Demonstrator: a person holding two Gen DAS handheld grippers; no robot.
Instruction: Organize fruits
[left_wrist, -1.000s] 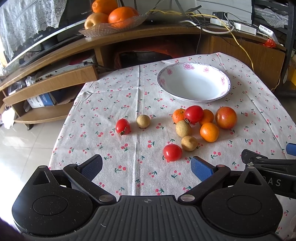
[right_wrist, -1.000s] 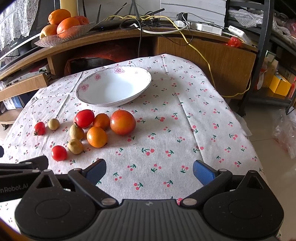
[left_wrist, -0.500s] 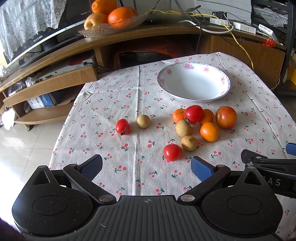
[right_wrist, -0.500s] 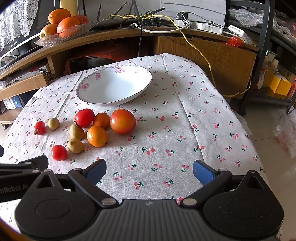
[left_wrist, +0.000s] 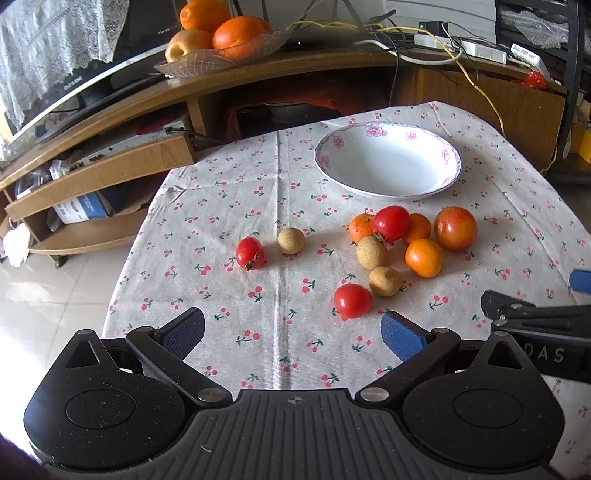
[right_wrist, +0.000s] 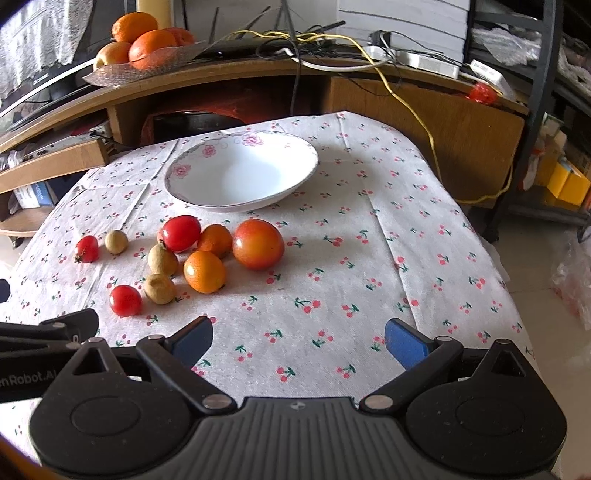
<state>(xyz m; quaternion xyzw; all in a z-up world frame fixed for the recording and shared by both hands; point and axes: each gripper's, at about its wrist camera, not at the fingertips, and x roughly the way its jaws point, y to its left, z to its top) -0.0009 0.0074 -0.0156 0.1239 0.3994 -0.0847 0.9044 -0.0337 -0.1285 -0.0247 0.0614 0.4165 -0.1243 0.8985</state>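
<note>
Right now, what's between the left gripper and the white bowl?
In the left wrist view, fruit lies between the left gripper and the white bowl: a red tomato, then longans and oranges.

- Left tool (left_wrist: 291, 328): black ribbed body, two round housings, silver screws, blue pads (left_wrist: 400, 334).
- Right tool (right_wrist: 298, 336): same build; white lettering on the left tool's side, lower left.

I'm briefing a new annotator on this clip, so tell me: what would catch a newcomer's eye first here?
Probably the bright cluster of fruit lying loose on the cherry-print tablecloth, with a small red tomato and a tan longan off by themselves to the left. Just behind the cluster sits the empty white bowl. Both the left gripper and right gripper are open at the table's near edge, holding nothing.
</note>
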